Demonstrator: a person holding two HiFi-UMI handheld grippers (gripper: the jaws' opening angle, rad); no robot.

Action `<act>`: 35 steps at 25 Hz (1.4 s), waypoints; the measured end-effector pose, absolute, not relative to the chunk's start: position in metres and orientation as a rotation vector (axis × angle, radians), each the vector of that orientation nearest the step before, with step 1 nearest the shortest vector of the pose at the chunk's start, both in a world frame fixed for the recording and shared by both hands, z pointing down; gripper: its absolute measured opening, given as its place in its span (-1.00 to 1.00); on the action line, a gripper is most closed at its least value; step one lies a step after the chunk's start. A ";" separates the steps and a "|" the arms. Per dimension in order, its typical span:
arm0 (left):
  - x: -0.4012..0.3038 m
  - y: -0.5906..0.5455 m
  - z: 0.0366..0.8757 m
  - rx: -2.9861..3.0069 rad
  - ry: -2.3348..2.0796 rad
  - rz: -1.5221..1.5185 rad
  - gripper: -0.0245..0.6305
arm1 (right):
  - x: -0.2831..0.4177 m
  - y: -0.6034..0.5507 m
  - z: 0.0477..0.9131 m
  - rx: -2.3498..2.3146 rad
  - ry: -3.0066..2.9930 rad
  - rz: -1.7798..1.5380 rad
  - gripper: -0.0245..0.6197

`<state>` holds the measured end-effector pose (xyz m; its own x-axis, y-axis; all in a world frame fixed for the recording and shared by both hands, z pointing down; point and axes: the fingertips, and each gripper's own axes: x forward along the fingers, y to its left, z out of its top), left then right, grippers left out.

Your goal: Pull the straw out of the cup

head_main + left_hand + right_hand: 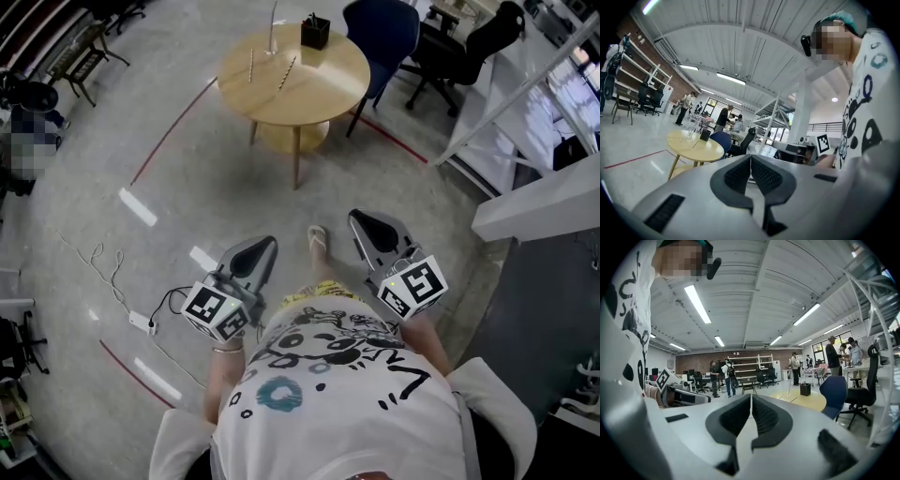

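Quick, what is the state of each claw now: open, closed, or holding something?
Left claw: closed, holding nothing.
Right claw: closed, holding nothing.

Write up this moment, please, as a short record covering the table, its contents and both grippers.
table: round wooden table, well ahead of the person
on it: clear cup with straw upright in it; black holder; two thin sticks lying flat
left: left gripper shut, empty, held near the body
right: right gripper shut, empty, held near the body
task: not yet begun
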<state>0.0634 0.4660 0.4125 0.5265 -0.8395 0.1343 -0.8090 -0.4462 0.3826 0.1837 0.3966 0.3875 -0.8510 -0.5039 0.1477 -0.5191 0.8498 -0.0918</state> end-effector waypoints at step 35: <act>0.006 0.179 0.413 2.267 -1.545 -0.112 -0.87 | 0.127 0.107 0.395 0.613 -2.938 0.235 -0.84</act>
